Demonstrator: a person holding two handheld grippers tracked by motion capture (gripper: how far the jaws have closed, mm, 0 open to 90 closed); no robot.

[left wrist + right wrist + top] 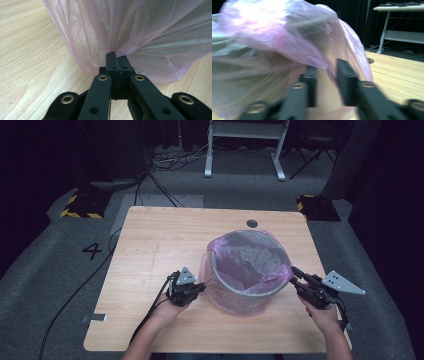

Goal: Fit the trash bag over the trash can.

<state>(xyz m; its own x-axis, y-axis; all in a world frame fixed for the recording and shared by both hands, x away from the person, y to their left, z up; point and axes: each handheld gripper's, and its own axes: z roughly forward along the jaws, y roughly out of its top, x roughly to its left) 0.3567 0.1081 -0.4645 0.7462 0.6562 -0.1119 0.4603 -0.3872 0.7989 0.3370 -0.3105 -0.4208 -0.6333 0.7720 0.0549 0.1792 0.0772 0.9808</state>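
Bag (235, 292): thin pink plastic film, drawn over the bin's mouth and hanging down its outer wall to the surface; wrinkled, see-through, bunched loosely at the bottom edge.
Bin (248, 292): round, grey rim, upright, right of the middle of the surface and toward my side; the bag lines its inside too.
Left gripper (200, 287): at the bin's left flank, low on the wall. In the left gripper view my jaws are pressed together with no gap, a pinch of bag film (140, 32) caught at the tips; the film runs taut in folds up from that pinch.
Right gripper (295, 272): at the bin's right side, up near the rim. In the right gripper view my jaws stand apart with a clear gap; bag film (287, 37) drapes just above and between them. The picture is blurred, so whether a jaw touches the film I cannot tell; nothing is gripped.
Hands: my left hand (167, 309) and right hand (322, 315) come in from the near edge, one on each gripper.
Surface (160, 245): light wood, a small dark round hole (252, 223) near its far edge.
Floor (45, 285): grey carpet, a "4" (92, 250) marked left of the surface; cables trail across it.
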